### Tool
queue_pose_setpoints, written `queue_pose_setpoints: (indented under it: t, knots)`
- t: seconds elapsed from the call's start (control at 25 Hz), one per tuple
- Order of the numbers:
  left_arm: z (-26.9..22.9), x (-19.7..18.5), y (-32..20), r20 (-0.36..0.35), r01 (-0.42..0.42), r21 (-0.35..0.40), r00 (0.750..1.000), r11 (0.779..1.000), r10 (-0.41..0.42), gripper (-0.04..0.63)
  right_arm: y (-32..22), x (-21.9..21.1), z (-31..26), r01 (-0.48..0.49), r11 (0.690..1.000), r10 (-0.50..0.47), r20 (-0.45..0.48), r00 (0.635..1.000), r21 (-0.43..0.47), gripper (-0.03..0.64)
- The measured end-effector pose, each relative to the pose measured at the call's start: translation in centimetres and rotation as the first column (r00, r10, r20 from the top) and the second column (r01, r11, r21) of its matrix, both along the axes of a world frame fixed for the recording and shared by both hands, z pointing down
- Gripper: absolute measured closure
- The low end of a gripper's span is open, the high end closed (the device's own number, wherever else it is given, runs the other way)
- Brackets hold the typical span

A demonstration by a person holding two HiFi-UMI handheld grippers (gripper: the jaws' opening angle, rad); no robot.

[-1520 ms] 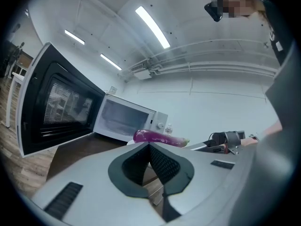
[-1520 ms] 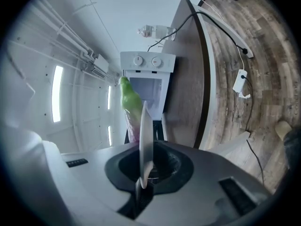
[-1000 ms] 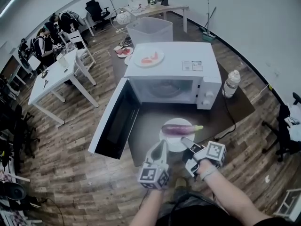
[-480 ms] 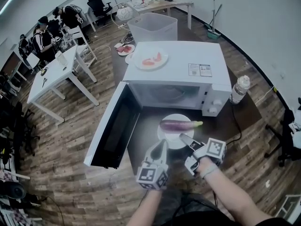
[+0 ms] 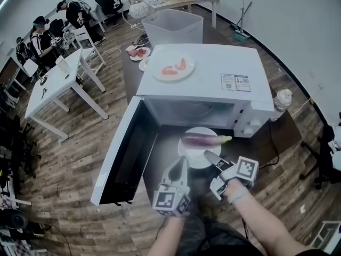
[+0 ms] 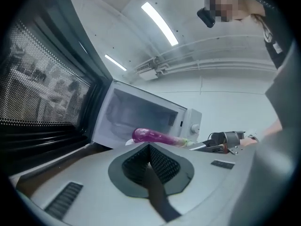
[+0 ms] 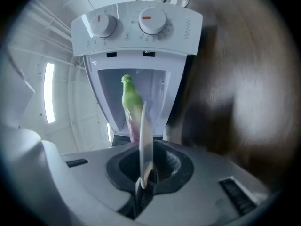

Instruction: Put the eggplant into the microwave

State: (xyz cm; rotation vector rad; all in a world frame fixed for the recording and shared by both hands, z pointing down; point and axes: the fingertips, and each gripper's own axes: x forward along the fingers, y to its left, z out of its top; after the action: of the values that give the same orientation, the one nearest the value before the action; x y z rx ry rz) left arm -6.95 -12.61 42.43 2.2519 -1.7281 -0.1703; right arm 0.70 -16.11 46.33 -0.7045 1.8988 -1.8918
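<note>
A purple eggplant [image 5: 202,140] with a green stem lies on a white plate [image 5: 193,154], just in front of the white microwave [image 5: 213,73]. The microwave's door [image 5: 125,153] hangs open to the left. My right gripper [image 5: 209,154] is shut on the plate's near rim, which shows as a thin white edge [image 7: 143,126] between its jaws. The eggplant's stem [image 7: 131,100] points at the open cavity. My left gripper [image 5: 182,163] is shut beside the plate's near-left edge, with nothing seen between its pads. The left gripper view looks past those jaws [image 6: 149,147] at the eggplant [image 6: 155,136].
On the microwave's top sits a plate of red slices [image 5: 172,67]. To its right stands a water bottle [image 5: 281,100]. A clear bin [image 5: 173,28] is behind, with a white table [image 5: 56,84], chairs and several people at the far left. The table is dark brown.
Both grippers have moved toward the microwave, carrying the plate and eggplant closer to the open cavity. The jaws look unchanged.
</note>
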Motion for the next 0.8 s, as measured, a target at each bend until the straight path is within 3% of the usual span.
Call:
queue_pose_setpoints:
  t: [0.32, 0.44, 0.56, 0.8]
  knots:
    - [1.4, -0.8, -2.1, -0.020, -0.027, 0.001, 0.999, 1.000, 0.027, 0.595, -2.4, -1.1, 1.4, -0.030, 0.999, 0.031, 0.021, 0.999, -0.011, 0.597]
    - [1.7, -0.3, -2.5, -0.047, -0.084, 0.003, 0.995, 0.996, 0.084, 0.594, -3.1, -1.3, 2.0, -0.038, 0.999, 0.038, 0.021, 0.999, -0.024, 0.597]
    - [1.6, 0.2, -3.0, -0.028, -0.132, 0.007, 0.991, 0.991, 0.132, 0.591, -4.5, -1.7, 2.0, -0.042, 0.999, 0.042, 0.010, 0.999, -0.010, 0.597]
    - [2.4, 0.1, -4.2, -0.033, -0.131, 0.003, 0.991, 0.991, 0.131, 0.572, -6.8, -2.3, 2.1, -0.051, 0.999, 0.051, 0.002, 0.999, 0.006, 0.597]
